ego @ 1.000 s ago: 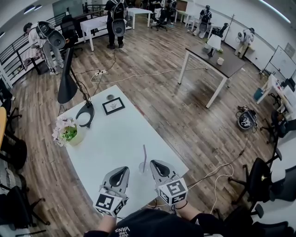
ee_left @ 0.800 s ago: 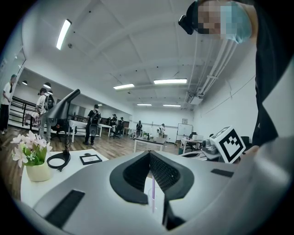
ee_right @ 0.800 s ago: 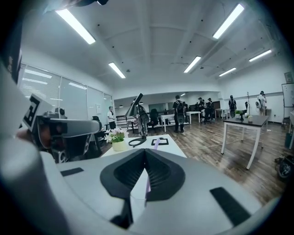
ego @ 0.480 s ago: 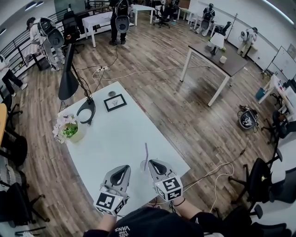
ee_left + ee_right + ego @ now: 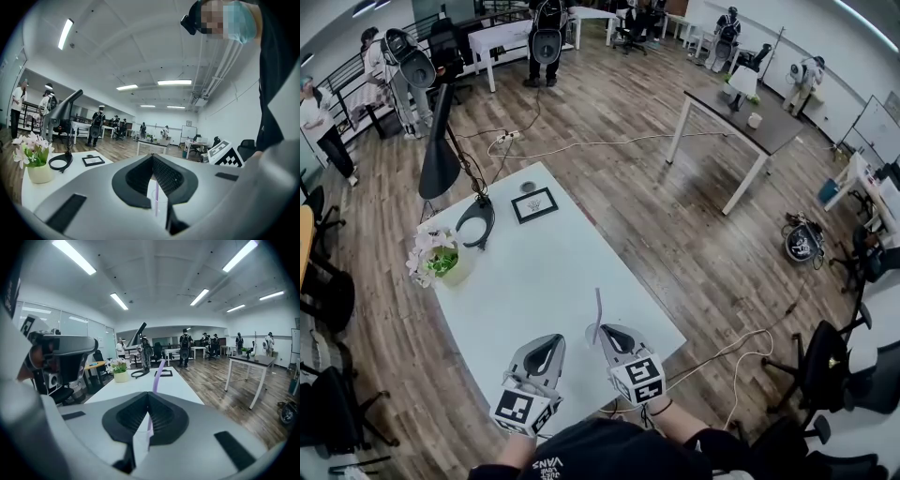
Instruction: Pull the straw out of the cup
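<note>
A clear cup (image 5: 590,335) stands near the front edge of the white table (image 5: 534,272), with a purple straw (image 5: 597,314) upright in it. My right gripper (image 5: 604,330) is shut, its tips right beside the straw and cup. In the right gripper view the straw (image 5: 158,373) rises just past the closed tips (image 5: 149,395) and is not pinched. My left gripper (image 5: 551,341) sits shut to the left of the cup, apart from it. Its own view shows the cup (image 5: 161,206) and straw (image 5: 155,199) through the gap under its closed tips (image 5: 152,156).
At the table's far left stand a flower pot (image 5: 442,267) and a black desk lamp (image 5: 441,159) with a ring base (image 5: 475,225). A small framed picture (image 5: 531,206) lies near the far edge. The table's right edge is close to the cup. People and other tables stand beyond.
My right gripper has sunk and edged left, closer to the straw, still shut. The left gripper, cup and straw have stayed put.
</note>
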### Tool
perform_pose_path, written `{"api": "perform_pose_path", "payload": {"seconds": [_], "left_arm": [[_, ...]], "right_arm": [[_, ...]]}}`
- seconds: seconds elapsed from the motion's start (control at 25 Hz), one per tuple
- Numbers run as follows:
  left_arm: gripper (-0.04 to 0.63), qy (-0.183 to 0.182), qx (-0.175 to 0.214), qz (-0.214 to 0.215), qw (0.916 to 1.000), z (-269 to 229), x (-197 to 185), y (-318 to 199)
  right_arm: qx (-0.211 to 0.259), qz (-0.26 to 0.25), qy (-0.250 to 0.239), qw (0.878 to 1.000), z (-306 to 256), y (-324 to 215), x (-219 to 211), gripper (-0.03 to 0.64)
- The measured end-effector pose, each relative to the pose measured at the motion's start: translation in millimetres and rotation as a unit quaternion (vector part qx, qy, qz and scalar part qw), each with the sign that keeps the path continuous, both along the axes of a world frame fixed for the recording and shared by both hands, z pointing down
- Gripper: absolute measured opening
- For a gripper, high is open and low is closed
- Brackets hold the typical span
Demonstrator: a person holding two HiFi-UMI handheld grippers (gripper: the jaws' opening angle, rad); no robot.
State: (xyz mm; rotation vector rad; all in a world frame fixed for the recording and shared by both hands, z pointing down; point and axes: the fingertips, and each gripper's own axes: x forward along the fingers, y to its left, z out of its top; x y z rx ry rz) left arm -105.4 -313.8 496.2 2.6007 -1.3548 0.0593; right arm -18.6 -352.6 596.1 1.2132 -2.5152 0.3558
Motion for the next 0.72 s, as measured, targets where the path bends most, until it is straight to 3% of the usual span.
{"api": "perform_pose_path", "payload": {"seconds": [0.64,0.72], "left_arm": [[0.011,0.006,-0.003,0.002,1.0000,-0.2,0.4,1.0],[0.011,0.006,-0.003,0.003,1.0000,0.2,0.8,1.4]], "right_arm": [[-0.015,0.011,-0.008,1.000,1.7,-9.1,-0.2,0.021],[-0.022,0.006,-0.018,1.000,1.2,-9.8,-2.9,0.080]]}}
